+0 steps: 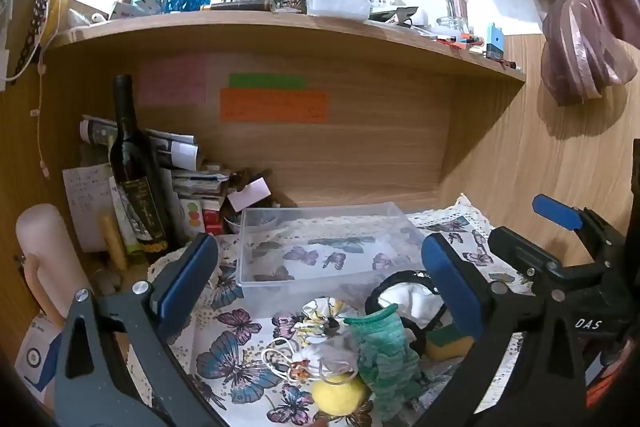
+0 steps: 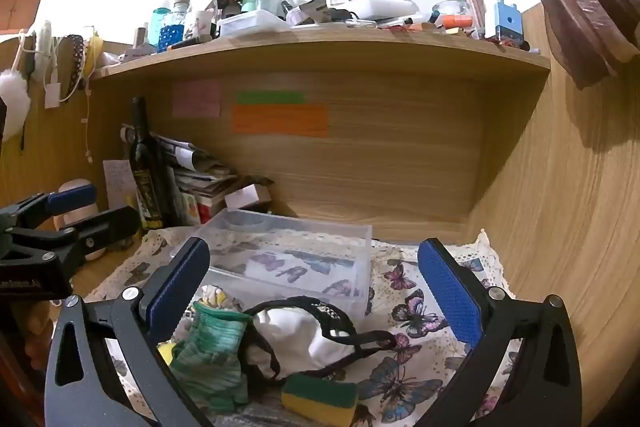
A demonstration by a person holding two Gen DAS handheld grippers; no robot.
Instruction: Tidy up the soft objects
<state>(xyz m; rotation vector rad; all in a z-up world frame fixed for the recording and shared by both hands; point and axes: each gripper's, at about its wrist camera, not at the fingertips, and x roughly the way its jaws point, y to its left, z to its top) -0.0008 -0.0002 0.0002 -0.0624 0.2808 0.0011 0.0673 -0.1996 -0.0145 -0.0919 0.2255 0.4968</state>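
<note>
Both wrist views faced a wooden desk alcove. The left gripper (image 1: 320, 283) stood with its blue-padded jaws spread wide and nothing between the pads; the right gripper (image 2: 316, 287) was likewise spread wide and held nothing.

The soft objects lay clustered on a butterfly-printed cloth with a lace edge (image 1: 236, 363), at the near side of a clear rectangular plastic bin (image 1: 320, 247). From the left wrist view, a green knitted glove (image 1: 384, 351) lay at the centre, with a white elastic-looped face mask (image 1: 320, 359) touching it at 9 o'clock, a yellow fuzzy ball (image 1: 339, 395) at 7 o'clock, a floral fabric pouch (image 1: 322, 315) at 11 o'clock, a white cloth with black strap trim (image 1: 412, 301) at 1 o'clock, and a yellow-and-green sponge (image 1: 446, 343) at 3 o'clock.

In the right wrist view the sponge (image 2: 320, 397) sat at 6 o'clock of the white cloth (image 2: 304, 337), and the glove (image 2: 212, 355) lay at its 9 o'clock, overlapping its edge.

The bin's interior showed only the cloth pattern through its floor. Its near wall (image 2: 280, 291) touched the pile. Bare cloth lay at 3 o'clock of the bin up to the alcove's side panel (image 2: 560, 227). At 9 o'clock a dark wine bottle (image 1: 134, 171) and stacked papers (image 1: 188, 167) crowded the corner.
</note>
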